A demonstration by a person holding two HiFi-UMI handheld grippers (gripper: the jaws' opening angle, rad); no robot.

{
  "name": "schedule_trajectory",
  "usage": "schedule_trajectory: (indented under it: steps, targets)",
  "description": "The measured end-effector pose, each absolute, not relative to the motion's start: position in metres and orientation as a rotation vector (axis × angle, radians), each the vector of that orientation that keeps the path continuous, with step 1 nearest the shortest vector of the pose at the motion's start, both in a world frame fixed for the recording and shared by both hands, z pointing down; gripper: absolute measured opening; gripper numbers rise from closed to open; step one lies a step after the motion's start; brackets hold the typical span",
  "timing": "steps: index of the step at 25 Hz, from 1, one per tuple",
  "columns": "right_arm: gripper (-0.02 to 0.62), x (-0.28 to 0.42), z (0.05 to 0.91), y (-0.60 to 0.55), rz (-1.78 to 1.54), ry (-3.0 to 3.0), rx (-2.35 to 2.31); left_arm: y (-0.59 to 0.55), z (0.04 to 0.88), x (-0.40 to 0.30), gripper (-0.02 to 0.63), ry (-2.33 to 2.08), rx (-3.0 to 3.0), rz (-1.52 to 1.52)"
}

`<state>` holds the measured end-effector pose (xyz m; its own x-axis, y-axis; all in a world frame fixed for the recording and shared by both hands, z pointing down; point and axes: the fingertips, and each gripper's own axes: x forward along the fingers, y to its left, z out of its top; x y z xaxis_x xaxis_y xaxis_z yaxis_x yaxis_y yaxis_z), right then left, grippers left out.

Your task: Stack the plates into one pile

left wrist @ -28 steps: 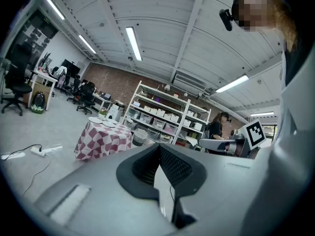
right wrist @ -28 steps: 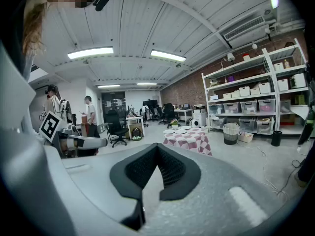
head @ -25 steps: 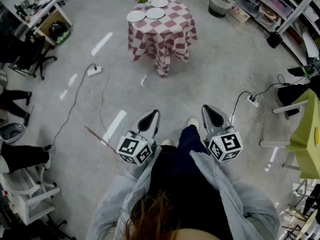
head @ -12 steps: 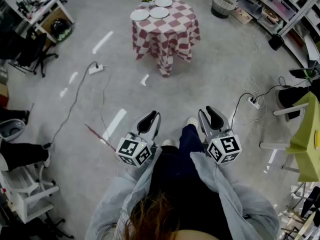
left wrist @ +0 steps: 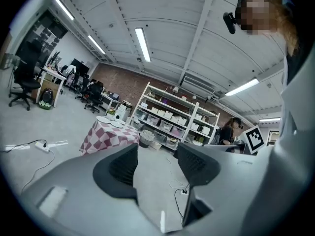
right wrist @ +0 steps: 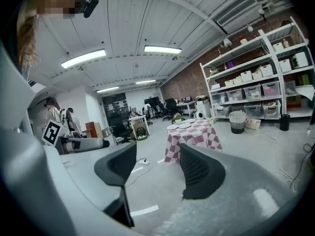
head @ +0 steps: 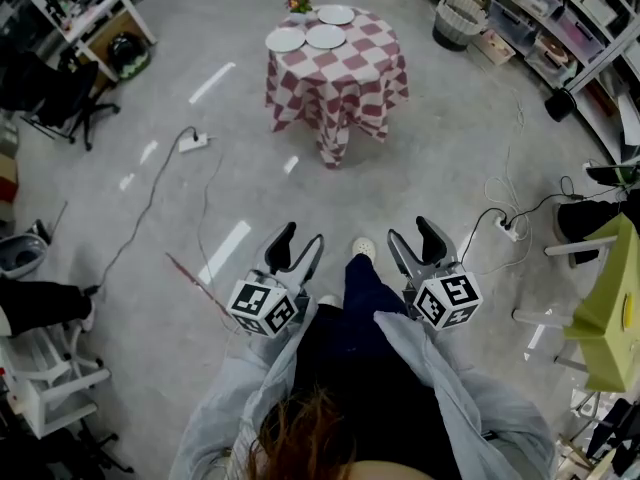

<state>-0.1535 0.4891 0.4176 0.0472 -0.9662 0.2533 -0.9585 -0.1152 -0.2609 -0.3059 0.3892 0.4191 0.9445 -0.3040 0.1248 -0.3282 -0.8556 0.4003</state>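
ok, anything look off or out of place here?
Nothing spilled or broken. The three white round plates lie side by side on the red-and-white checked tablecloth. Only oddities: a thin red stick and a white power strip lying loose on the grey floor.

Three white plates [head: 325,36] sit on one checked table [head: 340,83], far off. Two grippers are near: one left gripper [head: 300,238], one right gripper [head: 412,233].
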Motion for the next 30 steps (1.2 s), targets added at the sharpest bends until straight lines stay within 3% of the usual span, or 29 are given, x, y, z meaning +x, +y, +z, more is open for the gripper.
schedule_trajectory:
  steps: [16,30]
  targets:
    - [0.29,-0.01,0.408,0.379,-0.539,2.169,-2.21,0.284,0.402,-0.175,0.282,-0.528,2.677,0.01]
    - [0.29,0.033,0.423,0.348,-0.57,2.254,-2.125,0.265,0.42,-0.129,0.284,-0.597,2.639,0.013]
